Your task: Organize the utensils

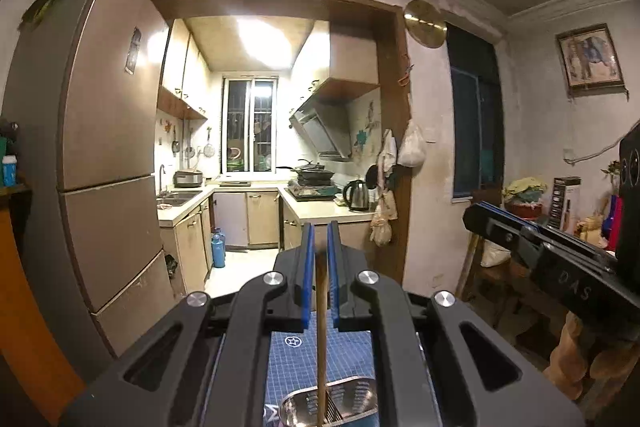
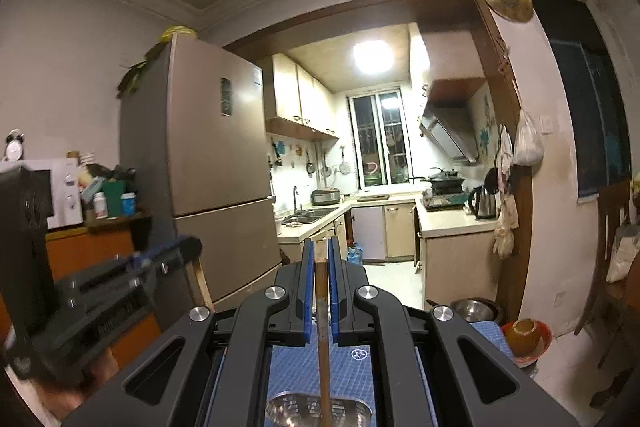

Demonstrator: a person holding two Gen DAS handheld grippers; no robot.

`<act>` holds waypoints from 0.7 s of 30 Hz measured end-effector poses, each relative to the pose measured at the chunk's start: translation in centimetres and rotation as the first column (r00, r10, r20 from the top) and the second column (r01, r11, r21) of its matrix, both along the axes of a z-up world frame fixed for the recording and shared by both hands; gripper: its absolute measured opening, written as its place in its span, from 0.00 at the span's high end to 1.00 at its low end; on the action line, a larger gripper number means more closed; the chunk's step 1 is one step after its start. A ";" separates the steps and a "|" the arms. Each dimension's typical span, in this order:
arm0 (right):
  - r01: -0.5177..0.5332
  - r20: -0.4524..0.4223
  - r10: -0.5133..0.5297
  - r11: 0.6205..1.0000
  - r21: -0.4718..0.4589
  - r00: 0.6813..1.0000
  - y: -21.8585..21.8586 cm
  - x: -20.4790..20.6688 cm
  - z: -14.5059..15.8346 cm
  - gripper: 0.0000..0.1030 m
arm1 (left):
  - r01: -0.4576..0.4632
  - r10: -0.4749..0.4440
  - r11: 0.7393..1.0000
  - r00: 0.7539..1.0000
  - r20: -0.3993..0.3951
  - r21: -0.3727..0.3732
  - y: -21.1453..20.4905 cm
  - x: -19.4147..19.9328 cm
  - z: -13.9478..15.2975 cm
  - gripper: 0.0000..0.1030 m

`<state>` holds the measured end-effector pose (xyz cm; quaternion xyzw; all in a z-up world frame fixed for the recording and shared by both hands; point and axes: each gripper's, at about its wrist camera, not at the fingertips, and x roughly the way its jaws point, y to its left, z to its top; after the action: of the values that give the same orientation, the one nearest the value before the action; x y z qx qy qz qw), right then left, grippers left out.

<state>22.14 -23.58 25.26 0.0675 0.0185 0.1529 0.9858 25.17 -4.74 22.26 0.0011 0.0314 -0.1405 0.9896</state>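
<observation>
left gripper [image 1: 319, 247] clamping chopstick [image 1: 321, 327], above utensil holder [image 1: 340, 401]

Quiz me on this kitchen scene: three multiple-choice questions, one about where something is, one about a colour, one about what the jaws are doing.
1. The metal utensil holder is
A. below the held stick
B. on the fridge
C. in the sink

2. The mat is
A. red
B. blue
C. green

3. The left gripper is
A. wide open
B. shut on a wooden chopstick
C. holding a cup

Answers:
1 A, the holder shows under the stick's lower end.
2 B, blue grid in both views.
3 B, blue pads flank the stick closely.
</observation>
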 end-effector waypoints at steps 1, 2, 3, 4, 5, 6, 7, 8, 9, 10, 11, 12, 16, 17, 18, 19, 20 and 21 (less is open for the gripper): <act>0.005 -0.007 -0.005 1.000 0.005 1.000 0.1 0.9 -0.4 0.92 | -0.006 0.006 1.000 1.000 -0.006 0.002 -0.1 0.9 -0.8 0.95; 0.021 -0.018 -0.021 1.000 0.004 1.000 0.4 2.2 -1.2 0.92 | -0.009 0.009 1.000 1.000 -0.011 0.000 0.1 1.1 -1.2 0.95; 0.031 -0.026 -0.031 1.000 0.001 0.999 0.7 3.0 -1.8 0.92 | -0.005 0.005 1.000 1.000 -0.023 -0.004 0.1 1.9 -1.9 0.95; 0.042 -0.036 -0.042 0.999 -0.001 0.998 0.9 3.8 -2.5 0.92 | -0.003 0.003 1.000 0.999 -0.032 -0.006 0.1 2.5 -2.5 0.95; 0.052 -0.053 -0.052 0.999 -0.001 0.997 1.1 4.8 -3.3 0.92 | -0.012 0.012 1.000 0.999 -0.042 -0.003 0.2 3.3 -3.2 0.95; 0.058 -0.077 -0.058 0.998 0.000 0.995 1.2 5.8 -4.4 0.92 | -0.019 0.019 1.000 0.999 -0.050 -0.001 0.2 3.8 -3.9 0.95; 0.061 -0.095 -0.061 0.998 0.001 0.994 1.3 6.6 -5.2 0.92 | -0.031 0.031 1.000 0.998 -0.052 0.000 0.2 4.2 -4.6 0.95; 0.065 -0.108 -0.064 0.998 -0.001 0.992 1.4 7.1 -5.9 0.92 | -0.043 0.043 0.999 0.998 -0.054 0.006 0.3 4.8 -4.9 0.95; 0.072 -0.121 -0.073 0.997 -0.009 0.990 1.6 7.7 -6.6 0.92 | -0.052 0.052 0.999 0.997 -0.065 0.012 0.3 5.2 -5.4 0.95; 0.080 -0.136 -0.081 0.997 -0.016 0.987 1.7 8.3 -7.4 0.92 | -0.050 0.051 0.999 0.996 -0.080 0.012 0.3 5.7 -5.9 0.95; 0.083 -0.145 -0.085 0.996 -0.018 0.986 1.8 8.7 -7.8 0.92 | -0.053 0.054 0.998 0.995 -0.088 0.019 0.3 6.1 -6.3 0.95; 0.085 -0.155 -0.086 0.996 -0.017 0.984 1.8 9.1 -8.2 0.92 | -0.056 0.058 0.998 0.994 -0.094 0.028 0.4 6.5 -6.5 0.95; 0.086 -0.173 -0.089 0.996 -0.022 0.981 1.7 9.9 -9.3 0.92 | -0.065 0.072 0.996 0.988 -0.135 0.054 0.7 8.0 -8.3 0.95; 0.086 -0.175 -0.089 0.996 -0.025 0.980 1.7 10.0 -9.6 0.92 | -0.063 0.071 0.997 0.985 -0.159 0.055 0.8 8.5 -9.0 0.95; 0.084 -0.178 -0.088 0.996 -0.029 0.980 1.9 10.0 -9.9 0.92 | -0.065 0.075 0.996 0.982 -0.174 0.061 0.9 9.0 -9.5 0.95; 0.082 -0.179 -0.086 0.996 -0.031 0.980 2.0 9.9 -10.1 0.92 | -0.081 0.095 0.993 0.977 -0.189 0.080 1.0 9.3 -10.1 0.95; 0.077 -0.179 -0.082 0.996 -0.036 0.980 2.1 9.9 -10.2 0.92 | -0.090 0.107 0.992 0.974 -0.199 0.092 1.3 9.3 -10.6 0.95; 0.074 -0.174 -0.080 0.996 -0.043 0.982 2.1 9.7 -10.3 0.92 | -0.087 0.105 0.991 0.974 -0.200 0.097 1.5 8.9 -10.8 0.95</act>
<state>31.82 -21.47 14.96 0.0633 0.1053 0.1077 0.9866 34.03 -3.22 11.48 0.0282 0.1394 -0.0902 0.9857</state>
